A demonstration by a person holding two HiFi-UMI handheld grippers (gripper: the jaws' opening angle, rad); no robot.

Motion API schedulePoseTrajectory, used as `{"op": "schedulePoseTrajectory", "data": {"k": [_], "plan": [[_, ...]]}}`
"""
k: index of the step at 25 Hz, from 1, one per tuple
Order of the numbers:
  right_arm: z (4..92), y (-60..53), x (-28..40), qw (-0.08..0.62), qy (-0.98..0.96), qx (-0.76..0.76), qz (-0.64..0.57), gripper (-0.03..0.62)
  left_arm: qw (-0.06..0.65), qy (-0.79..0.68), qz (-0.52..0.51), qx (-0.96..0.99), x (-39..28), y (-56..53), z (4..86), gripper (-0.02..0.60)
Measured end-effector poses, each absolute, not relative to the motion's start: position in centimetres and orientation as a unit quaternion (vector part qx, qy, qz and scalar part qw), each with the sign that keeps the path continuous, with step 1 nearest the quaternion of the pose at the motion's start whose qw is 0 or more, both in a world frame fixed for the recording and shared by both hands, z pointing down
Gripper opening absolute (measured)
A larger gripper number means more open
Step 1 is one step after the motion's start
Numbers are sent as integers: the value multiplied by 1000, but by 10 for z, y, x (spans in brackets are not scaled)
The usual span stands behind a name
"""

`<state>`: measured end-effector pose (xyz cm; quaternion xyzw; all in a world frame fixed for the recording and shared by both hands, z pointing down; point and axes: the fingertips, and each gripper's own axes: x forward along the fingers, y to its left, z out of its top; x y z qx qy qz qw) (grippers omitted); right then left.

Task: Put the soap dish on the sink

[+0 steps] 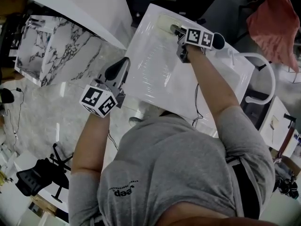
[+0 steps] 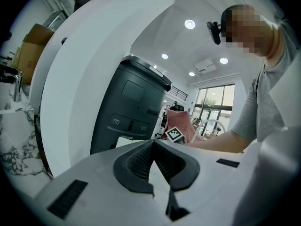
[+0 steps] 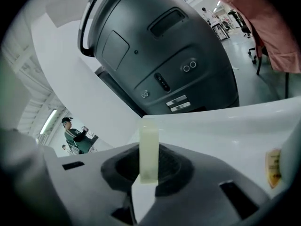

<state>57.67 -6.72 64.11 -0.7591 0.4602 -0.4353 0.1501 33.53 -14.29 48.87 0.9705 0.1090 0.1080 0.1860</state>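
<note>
White sink, soap dish at far corner

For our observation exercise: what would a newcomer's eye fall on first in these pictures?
First, the right gripper at the far corner of the white sink, shut on a pale soap dish held edge-on between its jaws. Next, the left gripper, shut and empty, hovers by the sink's left edge. In both gripper views a big dark grey machine looms behind.

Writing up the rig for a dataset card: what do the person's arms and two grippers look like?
The left gripper and right gripper have pale grey shells, dark ribbed pads and a white cube of black square markers each. A thin black cable hangs from each. The person wears a grey short-sleeved T-shirt.
</note>
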Motion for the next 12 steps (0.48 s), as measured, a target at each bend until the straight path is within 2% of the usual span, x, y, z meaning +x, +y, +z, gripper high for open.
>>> {"op": "schedulePoseTrajectory", "data": {"k": [7, 12], "plan": [[662, -69, 585, 117, 434, -769, -455, 106, 199, 106, 115, 968, 333, -146, 502, 14], [668, -68, 590, 57, 418, -779, -464, 149, 205, 104, 112, 967, 333, -149, 501, 14]]}}
